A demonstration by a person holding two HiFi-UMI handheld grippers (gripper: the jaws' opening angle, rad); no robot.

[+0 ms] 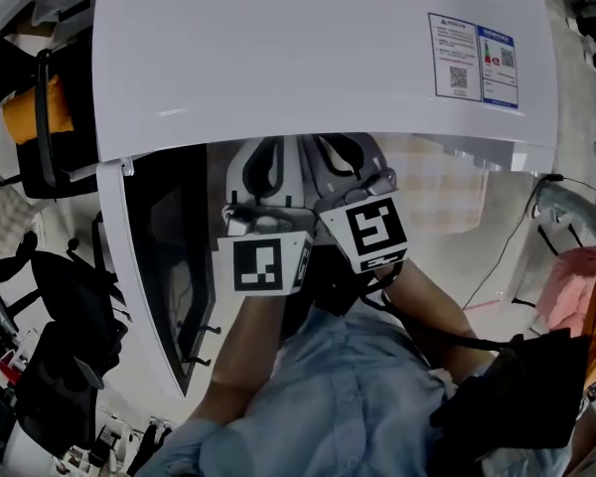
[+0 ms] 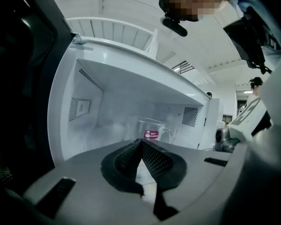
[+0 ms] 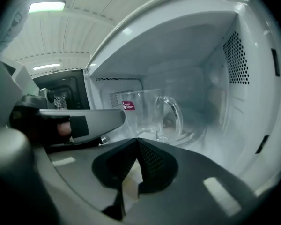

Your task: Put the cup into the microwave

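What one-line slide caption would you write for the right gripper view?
Clear glass cup sits inside the open microwave, just beyond the shut, empty right tongs.

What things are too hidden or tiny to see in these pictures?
- Left gripper view: the words on the cup's red label are too small.
- Left gripper view: the left tool covers part of the cup's bottom.
- Head view: the microwave's top hides the cup inside.

Red sticker (image 3: pixel 128 105) on your cup (image 3: pixel 152 116), white print illegible; QR-code label (image 1: pixel 474 60) at the right corner of your microwave (image 1: pixel 278 58) top, likewise illegible.
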